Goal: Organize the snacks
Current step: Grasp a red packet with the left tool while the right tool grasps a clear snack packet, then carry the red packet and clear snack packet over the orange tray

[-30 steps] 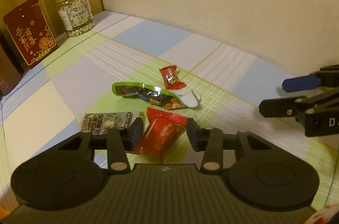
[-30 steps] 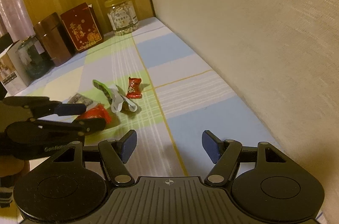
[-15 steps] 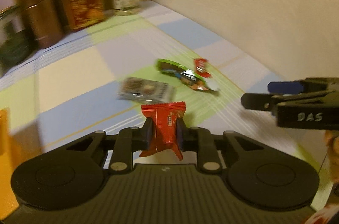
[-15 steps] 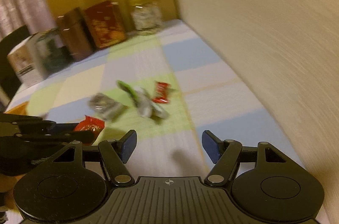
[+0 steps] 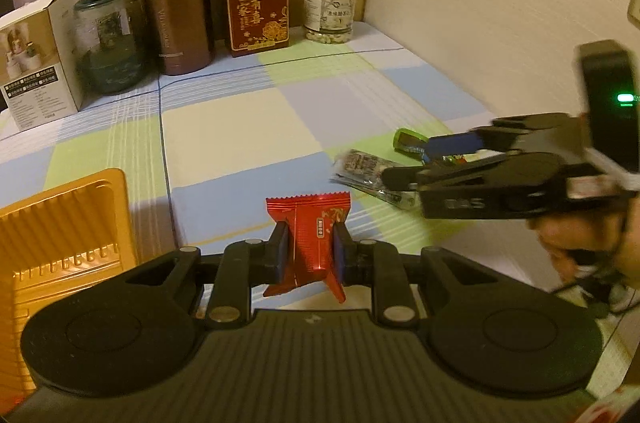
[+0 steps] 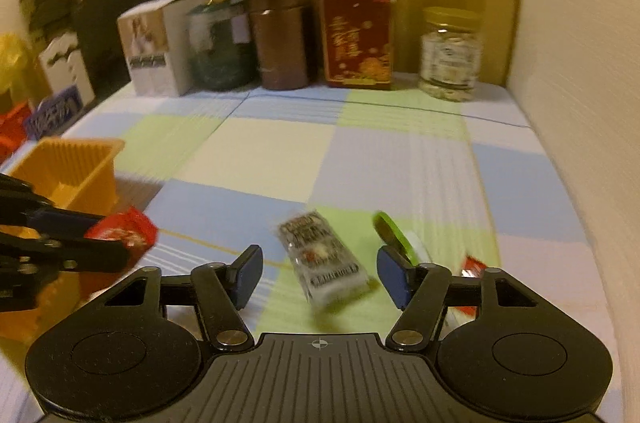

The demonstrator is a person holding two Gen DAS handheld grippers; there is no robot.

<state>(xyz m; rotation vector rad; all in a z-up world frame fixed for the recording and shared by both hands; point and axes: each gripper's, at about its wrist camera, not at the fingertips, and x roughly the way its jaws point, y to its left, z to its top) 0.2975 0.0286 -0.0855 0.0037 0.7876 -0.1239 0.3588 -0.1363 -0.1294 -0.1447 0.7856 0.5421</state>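
My left gripper [image 5: 308, 247] is shut on a red candy wrapper [image 5: 310, 243] and holds it above the checked tablecloth, right of the orange tray [image 5: 60, 223]. The candy also shows in the right wrist view [image 6: 122, 233], beside the tray [image 6: 68, 167]. My right gripper [image 6: 318, 273] is open and empty, just above a clear-wrapped snack bar [image 6: 322, 257]. A green-edged packet [image 6: 394, 235] and a small red candy [image 6: 472, 267] lie to its right. In the left wrist view the right gripper [image 5: 420, 163] hovers over the snack bar [image 5: 364, 169] and green packet [image 5: 406, 141].
Along the back stand a white box [image 5: 36, 63], a glass jar [image 5: 108, 43], a brown canister [image 5: 178, 15], a red box [image 5: 258, 7] and a jar of nuts [image 5: 330, 7]. A wall [image 5: 500, 23] borders the table on the right.
My left gripper closed on the red candy, lifted it and swung left toward the orange tray. My right gripper swung left and came down over the clear-wrapped snack bar, still open.
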